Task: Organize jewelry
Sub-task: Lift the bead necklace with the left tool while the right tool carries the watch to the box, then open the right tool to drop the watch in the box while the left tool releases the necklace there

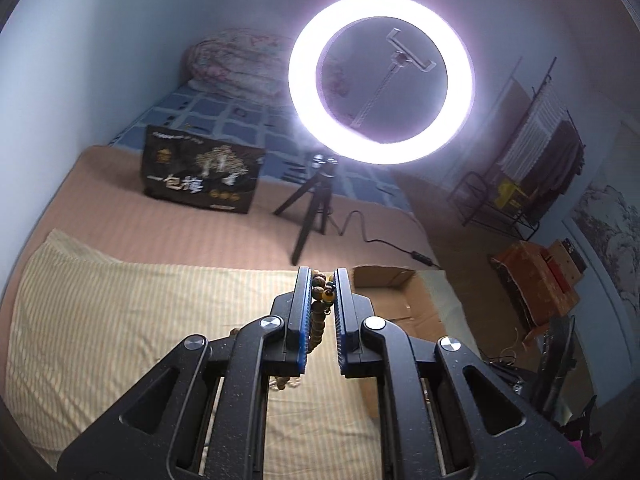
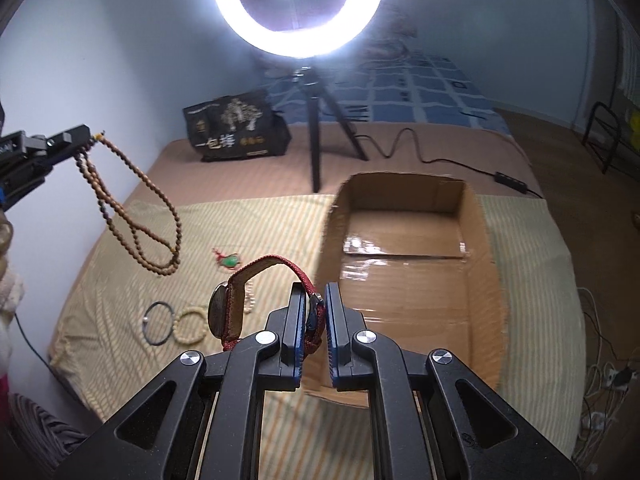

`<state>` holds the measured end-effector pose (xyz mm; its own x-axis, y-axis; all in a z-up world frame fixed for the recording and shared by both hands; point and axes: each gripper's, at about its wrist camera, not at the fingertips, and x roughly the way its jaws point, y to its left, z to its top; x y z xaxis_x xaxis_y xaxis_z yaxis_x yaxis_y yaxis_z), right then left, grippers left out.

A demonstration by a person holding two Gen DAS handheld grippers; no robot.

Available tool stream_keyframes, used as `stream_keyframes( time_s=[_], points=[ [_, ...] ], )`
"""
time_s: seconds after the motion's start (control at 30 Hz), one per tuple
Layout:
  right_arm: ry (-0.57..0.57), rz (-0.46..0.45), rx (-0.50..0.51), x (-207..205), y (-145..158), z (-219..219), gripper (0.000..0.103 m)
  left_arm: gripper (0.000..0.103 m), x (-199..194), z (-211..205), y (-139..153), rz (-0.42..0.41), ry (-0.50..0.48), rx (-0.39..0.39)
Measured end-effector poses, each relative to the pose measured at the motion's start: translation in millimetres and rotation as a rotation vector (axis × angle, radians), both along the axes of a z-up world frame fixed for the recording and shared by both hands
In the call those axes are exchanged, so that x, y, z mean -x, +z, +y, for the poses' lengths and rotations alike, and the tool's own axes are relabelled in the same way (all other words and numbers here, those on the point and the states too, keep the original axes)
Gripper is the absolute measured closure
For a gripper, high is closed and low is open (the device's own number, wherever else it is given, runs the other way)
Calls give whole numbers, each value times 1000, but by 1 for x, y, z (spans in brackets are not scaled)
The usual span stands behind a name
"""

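My left gripper (image 1: pixel 323 276) is shut on a long brown bead necklace (image 1: pixel 320 300). In the right wrist view the left gripper (image 2: pixel 76 136) is high at the left and the necklace (image 2: pixel 136 208) hangs from it in loops above the striped cloth (image 2: pixel 120 280). My right gripper (image 2: pixel 314 292) is shut on a watch with a red strap (image 2: pixel 256 276), held just left of the open cardboard box (image 2: pixel 408 280). On the cloth lie a green pendant on red cord (image 2: pixel 230 261), a black bangle (image 2: pixel 159 323), a cream bead bracelet (image 2: pixel 191 326) and a pale bead bracelet (image 2: pixel 250 300), partly hidden by the watch.
A ring light (image 1: pixel 382 78) on a black tripod (image 1: pixel 316 208) stands behind the cloth, its cable (image 2: pixel 460 164) running right. A black printed bag (image 1: pixel 200 176) stands at the back left. A metal rack (image 1: pixel 520 184) and boxes (image 1: pixel 536 280) are at the right.
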<state>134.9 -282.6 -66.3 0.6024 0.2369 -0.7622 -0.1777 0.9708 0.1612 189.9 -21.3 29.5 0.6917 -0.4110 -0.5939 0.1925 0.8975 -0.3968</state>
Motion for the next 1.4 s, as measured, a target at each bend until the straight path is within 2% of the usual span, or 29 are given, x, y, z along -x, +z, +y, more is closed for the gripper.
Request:
stream_keyframes(
  time_s=[0.43,0.7,0.97,1.4],
  points=[
    [-101,41,56,1,-16,-56,95,94,-24,-92,4,-17,-120,15],
    [-152,88,71,-3,-32,-85,95,94,-41,-146,-11,5,-182,23],
    [-175,114,64,-10,-40,-100,95,94,-61,-188,-41,50,-214,13],
    [-185,174,72,-24,-61,-107,95,94,-76,-200,-109,152,-214,-54]
  ],
)
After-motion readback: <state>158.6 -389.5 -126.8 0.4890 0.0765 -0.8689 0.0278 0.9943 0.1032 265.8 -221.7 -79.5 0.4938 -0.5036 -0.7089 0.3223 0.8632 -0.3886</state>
